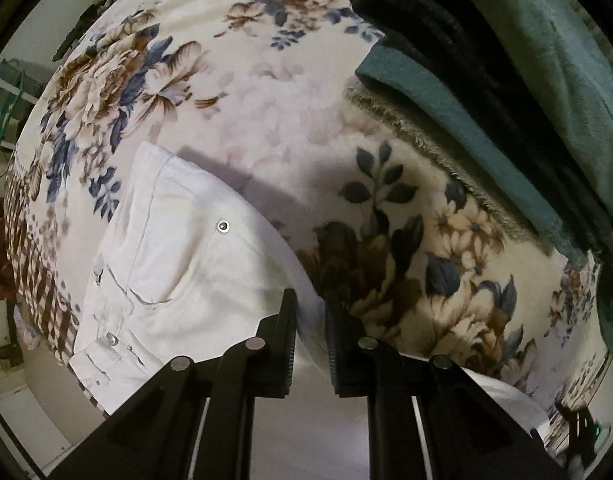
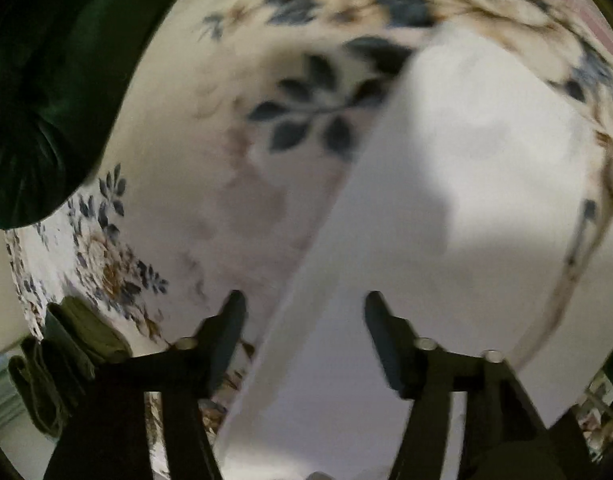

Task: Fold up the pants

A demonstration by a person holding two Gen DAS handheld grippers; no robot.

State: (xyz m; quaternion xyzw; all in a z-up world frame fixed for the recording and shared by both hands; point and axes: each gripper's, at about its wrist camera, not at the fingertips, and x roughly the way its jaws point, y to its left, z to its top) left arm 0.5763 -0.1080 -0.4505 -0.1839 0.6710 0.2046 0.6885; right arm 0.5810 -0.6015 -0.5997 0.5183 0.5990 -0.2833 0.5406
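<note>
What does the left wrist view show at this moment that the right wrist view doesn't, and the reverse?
Left wrist only: the white pants' waistband end with metal rivets and a pocket seam, the left gripper nearly shut on the pants' edge, and a stack of folded dark green clothes.

Right wrist only: the right gripper open over a plain, blurred stretch of the pants, and an olive-green folded garment at the blanket's edge.

Both: the white pants lying on the floral fleece blanket, with dark green fabric nearby.

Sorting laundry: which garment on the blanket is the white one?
The white pants, at the left gripper; the stacked clothes at upper right are dark green and black.
</note>
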